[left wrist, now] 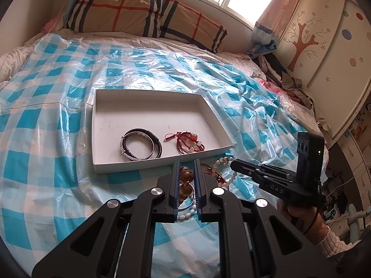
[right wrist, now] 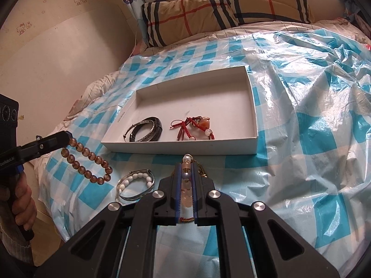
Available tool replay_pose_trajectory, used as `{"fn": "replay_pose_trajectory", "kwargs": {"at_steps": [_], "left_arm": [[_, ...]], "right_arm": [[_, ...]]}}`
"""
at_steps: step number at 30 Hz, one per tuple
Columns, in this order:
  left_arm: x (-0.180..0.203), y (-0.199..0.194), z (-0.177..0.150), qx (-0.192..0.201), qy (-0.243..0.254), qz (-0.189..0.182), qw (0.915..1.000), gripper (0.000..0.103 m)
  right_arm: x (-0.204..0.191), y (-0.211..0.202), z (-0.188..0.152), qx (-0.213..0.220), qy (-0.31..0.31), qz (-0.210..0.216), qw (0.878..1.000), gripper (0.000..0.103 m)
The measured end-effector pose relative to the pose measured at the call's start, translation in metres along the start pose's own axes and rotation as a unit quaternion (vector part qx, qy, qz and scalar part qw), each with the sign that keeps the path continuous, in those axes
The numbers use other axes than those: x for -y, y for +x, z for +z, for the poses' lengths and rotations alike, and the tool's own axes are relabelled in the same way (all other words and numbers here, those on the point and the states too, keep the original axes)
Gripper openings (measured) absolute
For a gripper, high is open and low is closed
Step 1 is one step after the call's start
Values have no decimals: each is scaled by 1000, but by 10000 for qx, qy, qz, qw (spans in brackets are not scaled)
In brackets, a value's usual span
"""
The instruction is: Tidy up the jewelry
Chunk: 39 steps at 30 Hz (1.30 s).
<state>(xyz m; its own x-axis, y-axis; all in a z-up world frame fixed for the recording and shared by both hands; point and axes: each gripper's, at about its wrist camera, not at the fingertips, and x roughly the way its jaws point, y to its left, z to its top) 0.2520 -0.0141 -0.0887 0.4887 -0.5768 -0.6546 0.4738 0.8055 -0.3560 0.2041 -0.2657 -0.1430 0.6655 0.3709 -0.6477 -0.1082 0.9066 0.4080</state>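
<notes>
A white shallow box (left wrist: 148,162) (right wrist: 251,106) lies on the bed. It holds a black-and-silver bangle set (left wrist: 140,144) (right wrist: 145,128) and a red cord bracelet (left wrist: 186,142) (right wrist: 193,127). My left gripper (left wrist: 186,164) (right wrist: 67,139) is shut on an amber bead bracelet (left wrist: 185,176) (right wrist: 87,164) that hangs just in front of the box. My right gripper (right wrist: 187,162) (left wrist: 233,163) is shut on a pale bead bracelet (right wrist: 187,171) (left wrist: 228,173) near the box's front wall. A silver bangle with white beads (right wrist: 135,186) (left wrist: 185,210) lies on the sheet.
A blue-and-white checked plastic sheet (left wrist: 58,115) (right wrist: 313,139) covers the bed. Plaid pillows (left wrist: 139,11) (right wrist: 231,4) lie at the far end. A wall (right wrist: 58,58) runs along one side of the bed, a wardrobe (left wrist: 324,46) and clothes along the other.
</notes>
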Motion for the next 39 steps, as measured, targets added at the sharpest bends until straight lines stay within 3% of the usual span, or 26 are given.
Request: {"fn": "replay_pose_trajectory", "kwargs": {"at_steps": [6,28,39], "left_arm": [[3,-4,5,63,-4,-49,10000,10],[17,1,37,379,96,-212,9990,10],[17,25,44,455,205,93,9987,10]], "right_arm": [[-3,-11,12,195,90,245,9995,9],[-21,-7,47,575,-34,496,9971,9],[-23,8,56,611,-61,549,9966,9]]}}
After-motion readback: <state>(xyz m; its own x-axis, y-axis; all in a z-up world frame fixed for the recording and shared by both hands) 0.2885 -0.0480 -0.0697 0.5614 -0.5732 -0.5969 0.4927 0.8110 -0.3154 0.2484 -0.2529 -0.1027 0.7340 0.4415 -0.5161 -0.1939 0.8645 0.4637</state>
